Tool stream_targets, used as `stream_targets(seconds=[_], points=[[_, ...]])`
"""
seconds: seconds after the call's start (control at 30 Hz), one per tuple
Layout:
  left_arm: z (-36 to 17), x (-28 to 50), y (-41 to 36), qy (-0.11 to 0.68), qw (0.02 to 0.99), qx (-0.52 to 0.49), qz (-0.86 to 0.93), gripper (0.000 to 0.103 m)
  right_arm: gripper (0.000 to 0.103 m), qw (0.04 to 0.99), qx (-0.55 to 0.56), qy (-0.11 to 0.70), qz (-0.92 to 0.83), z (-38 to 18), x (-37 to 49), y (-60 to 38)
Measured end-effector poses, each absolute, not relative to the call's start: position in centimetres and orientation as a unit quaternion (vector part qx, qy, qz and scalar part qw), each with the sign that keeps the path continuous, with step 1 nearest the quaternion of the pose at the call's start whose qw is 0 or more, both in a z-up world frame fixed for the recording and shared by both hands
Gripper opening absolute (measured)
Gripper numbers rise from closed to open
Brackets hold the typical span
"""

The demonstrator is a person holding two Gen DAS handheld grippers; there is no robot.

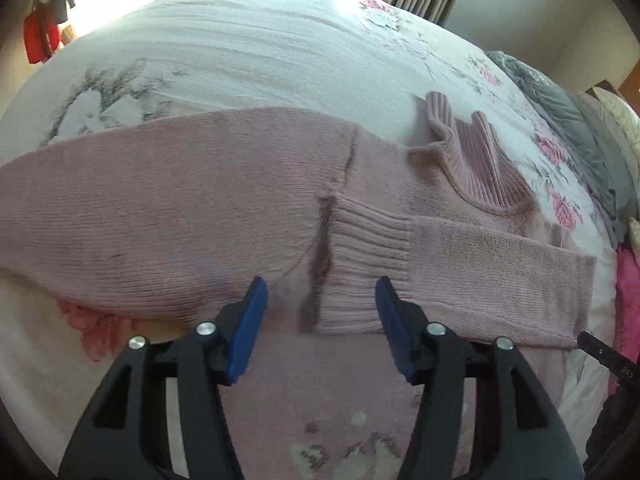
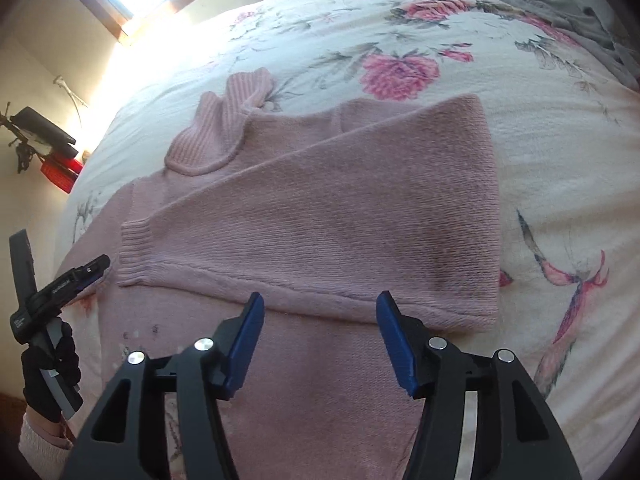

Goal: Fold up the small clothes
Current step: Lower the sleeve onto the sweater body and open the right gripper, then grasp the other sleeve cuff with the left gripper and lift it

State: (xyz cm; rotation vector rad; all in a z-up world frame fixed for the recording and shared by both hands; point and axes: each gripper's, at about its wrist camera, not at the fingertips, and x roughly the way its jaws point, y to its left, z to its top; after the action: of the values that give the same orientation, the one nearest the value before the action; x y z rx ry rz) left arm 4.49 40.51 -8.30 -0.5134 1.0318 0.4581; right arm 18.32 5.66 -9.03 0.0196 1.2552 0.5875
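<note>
While the floral bedspread (image 2: 540, 152) carried it flat, the pink sweater (image 2: 320, 216) lay half folded: its right sleeve (image 1: 460, 256) crossed the chest, its left sleeve (image 1: 140, 208) was spread outward, the body unfolded. Both the left gripper (image 1: 320, 304) and right gripper (image 2: 320, 316) hovered above it, blue fingers wide apart, empty.

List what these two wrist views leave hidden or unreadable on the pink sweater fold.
- Sweater hem: both views, cut off by the bottom edge and covered by the open left gripper and right gripper.
- Left sleeve cuff: left wrist view, cut off by the left edge.
- Sweater chest: hidden beneath the folded right sleeve.
- Far bedspread: left wrist view, washed out by window glare.
</note>
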Motion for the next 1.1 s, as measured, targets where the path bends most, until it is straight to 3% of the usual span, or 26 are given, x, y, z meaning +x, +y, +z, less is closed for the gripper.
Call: stream_targets(seconds=[0.2,0.33,0.63,0.83,0.9,1.1], points=[[-7.6,-6.9,51.4,0.468,0.767,-0.292,0.329,0.067,0.062,0.748,-0.007,0.586,0.310,-9.3,14.7,11.8],[-7.8,-13.3,58.7,0.416,0.739,-0.373,0.377,0.065,0.062,0.735,-0.004,0.598,0.320,-10.4,12.7,14.8],[-8.9,-18.9,68.8,0.287,0.722,-0.494,0.391,0.059,0.062,0.735,-0.009,0.607,0.303,-11.8,11.0,18.2],[-9.4,-18.5,70.7,0.285,0.719,-0.481,0.413,0.031,0.062,0.735,-0.011,0.611,0.294,-12.5,10.3,19.1],[-9.2,-18.8,70.8,0.284,0.719,-0.475,0.420,0.009,0.062,0.735,-0.014,0.612,0.292,-12.6,10.2,19.2],[-5.6,-18.9,68.7,0.253,0.751,-0.457,0.403,0.005,0.062,0.736,-0.019,0.614,0.285,-13.0,9.8,18.8]])
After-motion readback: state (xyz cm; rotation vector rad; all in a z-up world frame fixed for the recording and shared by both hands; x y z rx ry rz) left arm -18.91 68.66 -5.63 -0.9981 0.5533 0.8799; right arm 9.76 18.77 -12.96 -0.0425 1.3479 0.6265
